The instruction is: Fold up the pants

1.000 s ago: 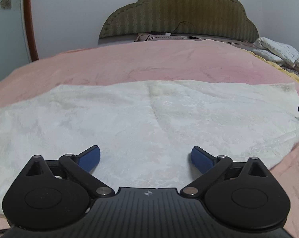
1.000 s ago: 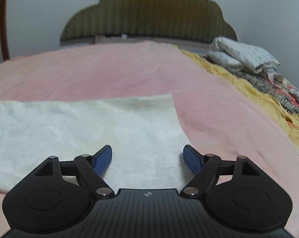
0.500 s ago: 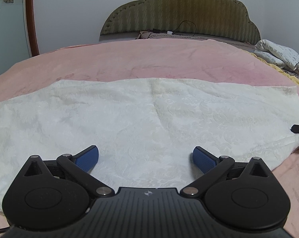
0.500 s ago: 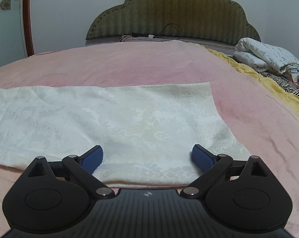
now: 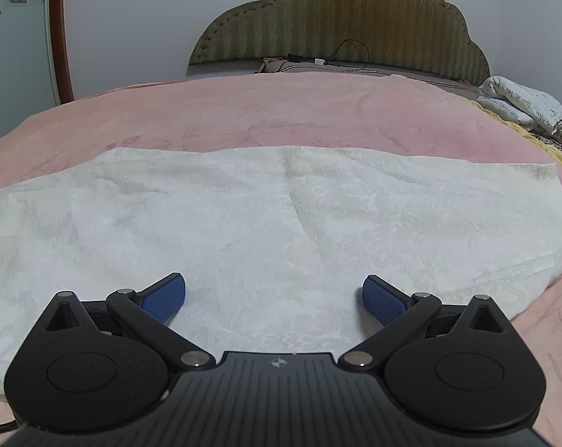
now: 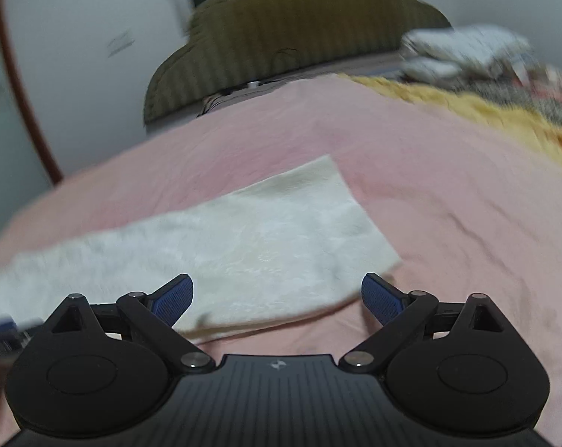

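Pants (image 5: 266, 223), cream-white with a faint embossed pattern, are lying flat on the pink blanket (image 5: 266, 111), spread sideways across the near part of the bed. There's a soft crease running up through the middle of the pants in the left wrist view, so my guess is they've been laid out smooth like this to get a clean fold line. No fold across the length is showing yet.

Just in front of the pants' near edge, the left gripper (image 5: 274, 294) hangs over the cloth, tilted down, blue pads spread wide with nothing between them.

Over by the pants' right-hand end, the right gripper (image 6: 277, 298) is also wide apart. Its jaws have just been opening, and they're empty; the cloth's corner sits between and beyond them but the pads aren't pressing on it. That view is blurry and rolled to one side, so the hand looks mid-swing, probably lining up on that end.

Farther from the pants: a yellow blanket (image 6: 467, 111) and a printed bundle (image 5: 523, 108) off to the right, and the olive padded headboard (image 5: 337, 18) at the back.
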Available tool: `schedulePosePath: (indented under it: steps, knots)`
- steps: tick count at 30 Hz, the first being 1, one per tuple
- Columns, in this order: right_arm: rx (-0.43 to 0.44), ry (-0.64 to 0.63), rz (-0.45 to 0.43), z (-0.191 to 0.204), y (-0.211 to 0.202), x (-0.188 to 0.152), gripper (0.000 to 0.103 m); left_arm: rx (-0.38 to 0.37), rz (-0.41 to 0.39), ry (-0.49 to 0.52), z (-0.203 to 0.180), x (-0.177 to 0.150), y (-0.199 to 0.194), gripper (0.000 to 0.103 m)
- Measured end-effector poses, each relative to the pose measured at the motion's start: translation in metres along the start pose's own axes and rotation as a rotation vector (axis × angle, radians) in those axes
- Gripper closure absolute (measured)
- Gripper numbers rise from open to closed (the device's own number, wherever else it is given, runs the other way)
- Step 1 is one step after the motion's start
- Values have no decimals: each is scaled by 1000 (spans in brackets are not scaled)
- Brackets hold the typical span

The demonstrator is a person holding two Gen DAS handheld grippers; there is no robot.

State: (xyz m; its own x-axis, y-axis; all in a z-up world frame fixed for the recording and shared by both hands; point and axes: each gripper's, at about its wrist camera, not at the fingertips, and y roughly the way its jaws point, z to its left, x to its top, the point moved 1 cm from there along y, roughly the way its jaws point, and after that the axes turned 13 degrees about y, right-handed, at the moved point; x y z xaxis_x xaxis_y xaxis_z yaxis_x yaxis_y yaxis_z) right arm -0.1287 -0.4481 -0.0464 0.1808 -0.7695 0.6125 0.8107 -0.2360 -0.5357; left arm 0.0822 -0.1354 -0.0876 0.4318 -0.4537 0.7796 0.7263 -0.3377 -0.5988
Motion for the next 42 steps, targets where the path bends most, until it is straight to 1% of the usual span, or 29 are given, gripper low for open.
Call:
schedulePosePath:
  steps: [2,4,6,7,9,10,15,17,22,25,26,27,28,29,32,34,36,38,40,42]
  knots:
    - [88,167,51,-17,-3,5,5,0,0,-1,0,0,0,0]
    - [183,321,135,-32,3,2,5,0,0,0,0,0,0,0]
    - [260,408,221,-38,16,-6,5,-1,-1,-1,0,0,0,0]
    - [259,404,230,-37,21,-9,5,-1,-1,-1,0,0,0,0]
    - [224,328,204,-27,25,-9,5,0,0,-1,0,0,1,0]
    - [218,311,182,-23,27,-8,5,0,0,0,0,0,0,0]
    - [215,322,10,-26,47,0,6,-1,-2,-2,0,0,1,0]
    - [189,311,-40,-24,56,4,6,-1,-2,-2,0,0,1,0]
    - [124,219,-110,-12,77,7,4,-2,-3,-3,0,0,1,0]
    - [102,217,-118,-9,82,9,5,-2,-3,-3,0,0,1,0]
    - [96,226,-118,-10,82,10,7,-2,-2,-3,0,-1,1,0]
    - [85,237,-123,-11,82,10,15,-2,-2,-3,0,-1,1,0]
    - [72,253,-128,-13,81,10,21,-2,-2,-3,0,-1,1,0]
    - [67,273,-133,-16,81,10,30,-2,-2,-3,0,-1,1,0]
    - [102,307,-117,-28,75,10,31,-2,-3,-3,0,-1,1,0]
    - [120,296,-111,-28,75,10,26,-1,-2,-3,0,-1,1,0]
    - [129,265,-111,-23,77,9,12,-3,-4,-5,0,-1,1,0]
    - [114,212,-112,-12,81,7,3,-3,-4,-4,0,-1,1,0]
    - [90,183,-121,-7,81,4,2,-3,-4,-5,0,-1,1,0]
    - [101,201,-132,-9,80,3,2,-3,-4,-5,0,-1,1,0]
